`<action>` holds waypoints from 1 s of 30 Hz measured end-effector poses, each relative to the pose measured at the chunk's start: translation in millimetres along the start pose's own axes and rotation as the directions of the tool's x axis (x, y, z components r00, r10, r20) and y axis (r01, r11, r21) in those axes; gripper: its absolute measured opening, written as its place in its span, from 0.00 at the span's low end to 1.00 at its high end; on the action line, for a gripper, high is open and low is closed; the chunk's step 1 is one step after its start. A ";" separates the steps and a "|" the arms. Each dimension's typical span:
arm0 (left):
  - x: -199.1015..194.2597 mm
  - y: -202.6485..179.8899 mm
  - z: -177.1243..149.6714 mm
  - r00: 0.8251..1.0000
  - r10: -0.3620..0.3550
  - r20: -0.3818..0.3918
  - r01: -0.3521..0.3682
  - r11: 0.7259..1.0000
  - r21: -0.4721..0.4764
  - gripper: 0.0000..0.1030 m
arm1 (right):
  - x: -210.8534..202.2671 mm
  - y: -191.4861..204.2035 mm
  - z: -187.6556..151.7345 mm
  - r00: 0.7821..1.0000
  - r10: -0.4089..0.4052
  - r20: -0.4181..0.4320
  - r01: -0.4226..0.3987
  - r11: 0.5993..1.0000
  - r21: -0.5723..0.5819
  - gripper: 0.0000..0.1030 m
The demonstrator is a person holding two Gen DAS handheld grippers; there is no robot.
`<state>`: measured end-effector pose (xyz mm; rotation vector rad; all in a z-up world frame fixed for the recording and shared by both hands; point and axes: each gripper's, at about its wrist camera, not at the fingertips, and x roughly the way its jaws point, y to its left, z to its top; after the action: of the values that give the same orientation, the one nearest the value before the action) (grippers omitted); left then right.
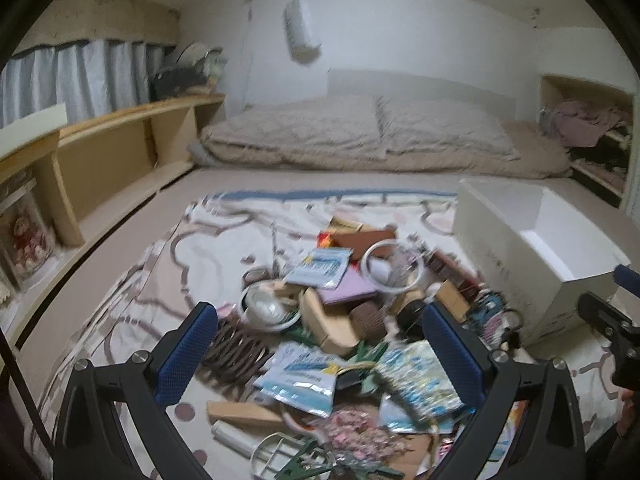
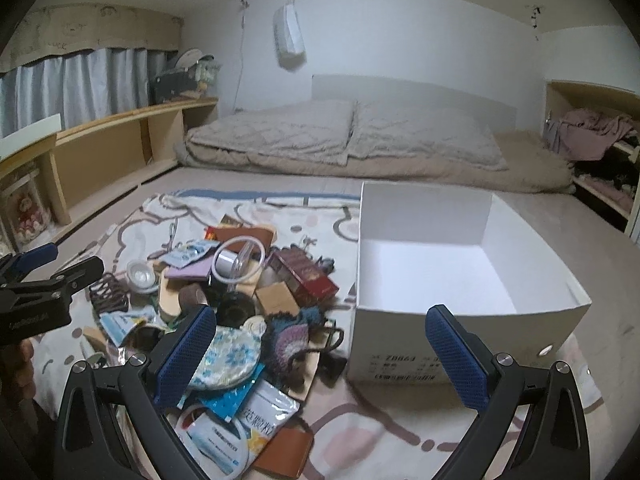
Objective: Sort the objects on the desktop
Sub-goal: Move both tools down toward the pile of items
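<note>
A pile of small objects lies on a patterned cloth: blue-white sachets, a white ring, a floral pouch, a brown comb-like clip. My left gripper hovers open above the pile, holding nothing. In the right wrist view the same pile sits left of an empty white box. My right gripper is open and empty, its left finger over the floral pouch, its right finger before the box's front wall. The left gripper shows at the left edge.
A folded beige duvet lies at the back of the bed. Wooden shelving runs along the left, with curtains above. A shelf with clothes stands at the right. A red box and a knitted purple piece lie beside the white box.
</note>
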<state>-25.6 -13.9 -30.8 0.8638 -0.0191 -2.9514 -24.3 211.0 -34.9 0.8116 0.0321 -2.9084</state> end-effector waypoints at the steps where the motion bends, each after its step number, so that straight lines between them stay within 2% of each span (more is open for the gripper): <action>1: 3.6 3.3 -0.5 1.000 0.000 -0.019 0.000 1.000 -0.013 1.00 | 0.8 0.6 -1.2 1.000 0.003 -0.008 -0.003 1.000 0.000 1.00; 12: 27.4 28.7 -8.8 0.989 0.041 -0.144 -0.055 0.994 -0.093 1.00 | 17.7 7.7 -10.5 0.993 0.051 -0.103 -0.050 0.999 0.013 1.00; 15: 34.9 36.3 -12.8 0.983 0.075 -0.168 -0.090 0.992 -0.086 1.00 | 20.3 11.8 -12.5 0.991 0.062 -0.122 -0.062 0.998 0.005 1.00; 18: 46.3 44.8 -17.9 0.970 0.092 -0.226 -0.113 0.990 -0.080 1.00 | 23.4 14.0 -13.8 0.987 0.079 -0.142 -0.079 0.997 0.007 1.00; 25: 54.0 49.7 -22.6 0.955 0.078 -0.285 -0.108 0.990 -0.092 1.00 | 30.5 24.5 -15.8 0.977 0.113 -0.179 -0.117 0.993 -0.013 1.00; 30: 57.1 49.3 -25.9 0.947 0.061 -0.315 -0.095 0.991 -0.095 1.00 | 36.7 44.5 -15.8 0.967 0.153 -0.201 -0.174 0.981 -0.087 1.00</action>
<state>-56.7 -66.8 -81.8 1.2678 0.1207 -2.6802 -41.8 163.6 -66.9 1.0241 0.1270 -2.6408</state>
